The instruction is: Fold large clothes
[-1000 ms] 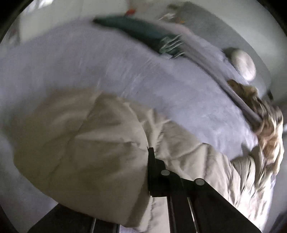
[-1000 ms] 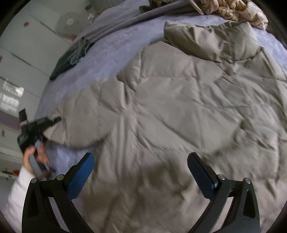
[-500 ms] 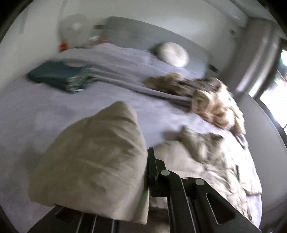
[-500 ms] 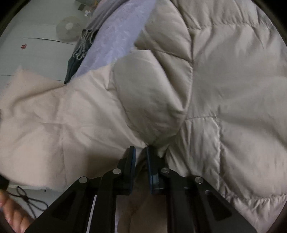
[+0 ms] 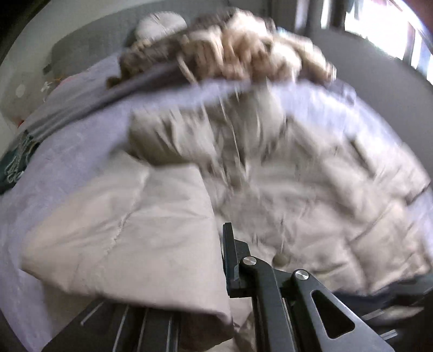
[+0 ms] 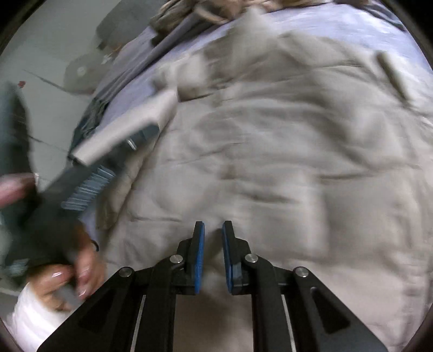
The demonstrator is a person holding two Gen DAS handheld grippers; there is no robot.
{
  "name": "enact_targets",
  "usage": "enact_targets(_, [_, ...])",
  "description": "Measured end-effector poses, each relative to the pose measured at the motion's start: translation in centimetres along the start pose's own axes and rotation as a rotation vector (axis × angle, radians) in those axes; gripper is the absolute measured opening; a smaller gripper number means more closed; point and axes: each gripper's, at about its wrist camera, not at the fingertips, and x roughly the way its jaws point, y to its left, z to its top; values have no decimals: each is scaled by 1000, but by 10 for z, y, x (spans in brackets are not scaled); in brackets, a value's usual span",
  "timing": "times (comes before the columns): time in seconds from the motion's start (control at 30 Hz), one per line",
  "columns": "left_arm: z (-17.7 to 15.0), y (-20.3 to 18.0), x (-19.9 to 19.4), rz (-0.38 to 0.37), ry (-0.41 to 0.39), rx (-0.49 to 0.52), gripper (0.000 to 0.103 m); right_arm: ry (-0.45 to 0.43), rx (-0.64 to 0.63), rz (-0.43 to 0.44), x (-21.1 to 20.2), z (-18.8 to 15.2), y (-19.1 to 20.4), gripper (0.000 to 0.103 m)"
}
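Note:
A large beige quilted puffer coat [image 5: 311, 205] lies spread on a lavender bed [image 5: 67, 151]. My left gripper [image 5: 219, 260] is shut on a fold of the coat [image 5: 135, 232], which drapes over its left finger and hides it. In the right wrist view the coat [image 6: 284, 162] fills the frame. My right gripper [image 6: 213, 257] hovers just over it, jaws nearly closed with a narrow gap and nothing between the blue pads [image 6: 200, 260]. The left gripper [image 6: 135, 135] shows there at the left, carrying the coat fold over the coat, held by a hand [image 6: 62, 273].
A tan knitted blanket [image 5: 230, 51] and a grey throw [image 5: 94, 103] lie at the bed's far side, with a round cushion [image 5: 159, 24] by the headboard. A dark green folded cloth [image 5: 13, 168] sits at the bed's left edge. A fan [image 6: 81, 73] stands on the floor.
My left gripper has swung the held fold rightwards over the coat body. My right gripper has let go of the coat; its jaws now stand slightly apart and empty above the flat coat.

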Motion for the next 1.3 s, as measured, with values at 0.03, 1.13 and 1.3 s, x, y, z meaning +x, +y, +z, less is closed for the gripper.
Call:
enact_targets(0.03, [-6,-4,9,15,33,13,9,-1,6,-18,-5,-3,-10,15])
enact_targets(1.13, [-100,205,-13,21,106,-652,36,-262,-853,-607,52,29,160,62])
enact_targets(1.3, [-90,202,-7,54,116,-601,35,-245,-421,-401,4,67,66,53])
